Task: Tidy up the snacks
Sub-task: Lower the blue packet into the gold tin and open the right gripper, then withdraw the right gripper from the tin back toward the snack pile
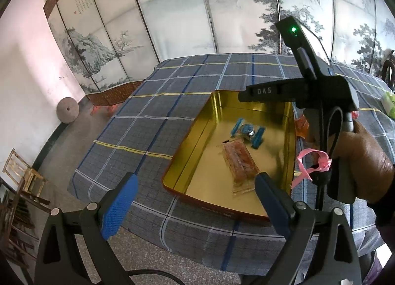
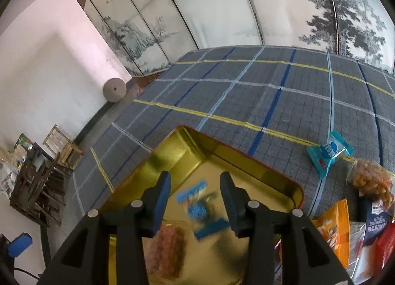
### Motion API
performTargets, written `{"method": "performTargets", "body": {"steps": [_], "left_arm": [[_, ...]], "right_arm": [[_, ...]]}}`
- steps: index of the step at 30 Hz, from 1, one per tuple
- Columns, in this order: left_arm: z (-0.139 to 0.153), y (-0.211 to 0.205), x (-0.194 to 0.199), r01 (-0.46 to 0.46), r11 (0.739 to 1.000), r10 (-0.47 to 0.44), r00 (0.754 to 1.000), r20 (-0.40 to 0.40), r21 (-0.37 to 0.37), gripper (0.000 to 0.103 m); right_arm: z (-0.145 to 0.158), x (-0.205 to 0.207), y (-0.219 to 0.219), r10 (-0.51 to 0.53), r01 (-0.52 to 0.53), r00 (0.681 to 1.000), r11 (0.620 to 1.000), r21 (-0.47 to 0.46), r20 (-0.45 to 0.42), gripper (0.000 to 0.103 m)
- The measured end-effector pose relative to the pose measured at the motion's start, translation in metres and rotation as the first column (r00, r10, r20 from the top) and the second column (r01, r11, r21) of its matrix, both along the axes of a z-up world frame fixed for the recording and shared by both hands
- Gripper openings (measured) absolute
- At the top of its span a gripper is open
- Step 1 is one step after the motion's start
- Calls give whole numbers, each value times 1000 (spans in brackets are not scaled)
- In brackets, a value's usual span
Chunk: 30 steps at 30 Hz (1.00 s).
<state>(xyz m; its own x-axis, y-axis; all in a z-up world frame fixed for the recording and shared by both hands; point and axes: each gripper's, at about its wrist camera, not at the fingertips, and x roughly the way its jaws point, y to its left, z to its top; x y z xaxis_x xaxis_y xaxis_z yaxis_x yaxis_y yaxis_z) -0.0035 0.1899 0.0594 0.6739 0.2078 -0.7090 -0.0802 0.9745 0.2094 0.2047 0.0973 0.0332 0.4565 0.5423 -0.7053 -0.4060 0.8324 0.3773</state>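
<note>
An open gold tin [image 1: 190, 134] sits on the plaid tablecloth. On its floor lie a blue candy packet [image 1: 246, 131] and a clear packet of orange snacks [image 1: 240, 161]. My left gripper [image 1: 196, 176] hovers at the tin's near rim, wide open and empty. The right tool's black housing [image 1: 296, 92], held by a hand [image 1: 365, 156], hangs over the tin's right side. In the right wrist view my right gripper [image 2: 195, 173] is over the tin [image 2: 246, 159]. Its jaws stand apart, and the blurred blue packet [image 2: 197, 203] lies below them, not pinched. The orange packet [image 2: 167, 248] lies lower left.
Loose snacks lie right of the tin: a light blue packet [image 2: 328, 154], a bag of nuts [image 2: 370, 181], an orange bag [image 2: 333, 230], a dark blue cracker box [image 2: 377, 220]. A pink ribbon [image 1: 313, 164] hangs from the right tool. A painted folding screen stands behind the table.
</note>
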Motion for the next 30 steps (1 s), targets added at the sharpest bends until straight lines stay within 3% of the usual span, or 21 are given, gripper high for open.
{"method": "performTargets", "body": {"steps": [8,14,20,30], "left_arm": [[3,-1,0,12,999,-12,1000,-11,-33,94],[8,-13,-3,32,999,-32,999,-4,-18,94],[16,-31,-8,59,998,-59,998,11,4,94],[24,-67,-11,115,992,-116,993,14,54,95]], "right_arm": [[28,-33,-16,18,-23,997,997,76,72,42],[42,-76,-46,14,-25,991,996,80,137,44],[44,-114,-96,-34,30,983,999,27,182,45],[19,-150,-190,-153,172,971,981,-93,185,45]]}}
